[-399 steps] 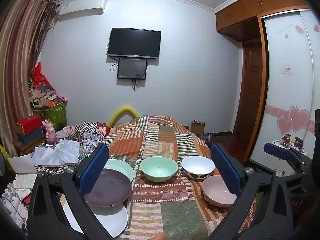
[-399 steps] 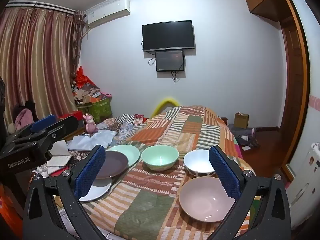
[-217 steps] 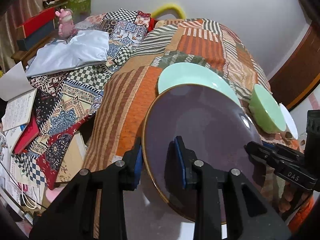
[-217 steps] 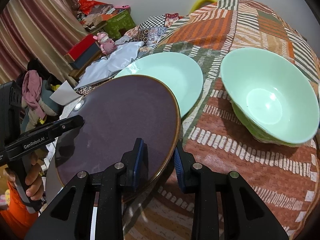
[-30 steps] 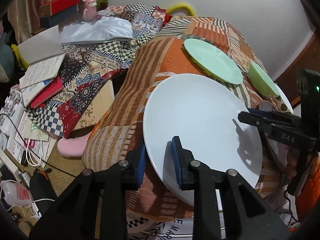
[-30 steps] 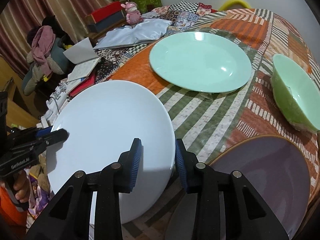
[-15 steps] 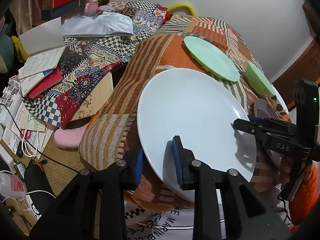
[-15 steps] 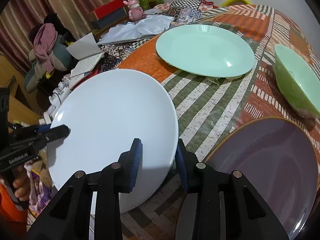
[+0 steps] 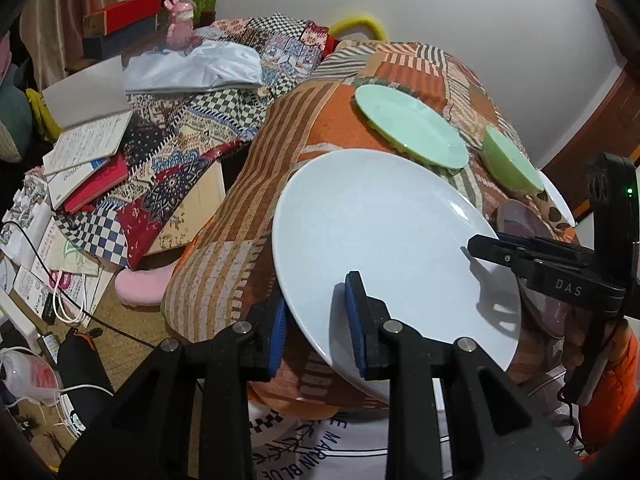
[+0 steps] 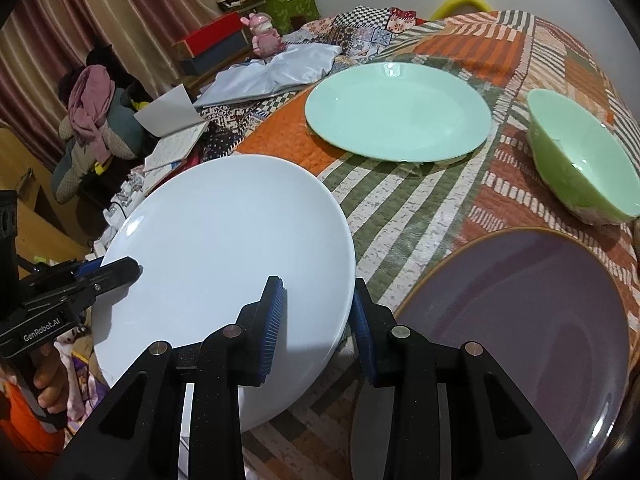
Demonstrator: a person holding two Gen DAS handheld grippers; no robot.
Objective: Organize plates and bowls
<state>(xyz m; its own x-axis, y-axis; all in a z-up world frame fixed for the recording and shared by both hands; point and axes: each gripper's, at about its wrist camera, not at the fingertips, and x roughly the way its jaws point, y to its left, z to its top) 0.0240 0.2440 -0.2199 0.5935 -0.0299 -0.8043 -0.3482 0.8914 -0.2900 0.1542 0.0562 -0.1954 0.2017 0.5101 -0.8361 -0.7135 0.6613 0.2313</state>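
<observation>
A large white plate point(image 9: 380, 232) point(image 10: 224, 248) hangs above the near left corner of the patchwork bed, gripped on opposite rims. My left gripper point(image 9: 316, 312) is shut on its near edge; my right gripper point(image 10: 316, 312) is shut on its right edge and shows in the left wrist view as a black arm point(image 9: 532, 264). The left gripper's arm point(image 10: 64, 292) reaches in from the left in the right wrist view. A dark purple plate point(image 10: 528, 320) lies on the bed to the right. Farther back are a mint plate point(image 10: 396, 112) and a green bowl point(image 10: 584, 164).
The patchwork bedspread point(image 10: 408, 200) drops off at its left edge onto clutter: books and papers point(image 9: 84, 160), a white cloth point(image 9: 192, 68), a pink toy point(image 10: 266, 40). Cables point(image 9: 68, 304) lie on the floor. A spotted bowl's rim point(image 9: 558, 204) shows at the right.
The white plate, held by both grippers, has shifted slightly toward the bed and the purple plate; the views have tilted a little. Both grips are unchanged.
</observation>
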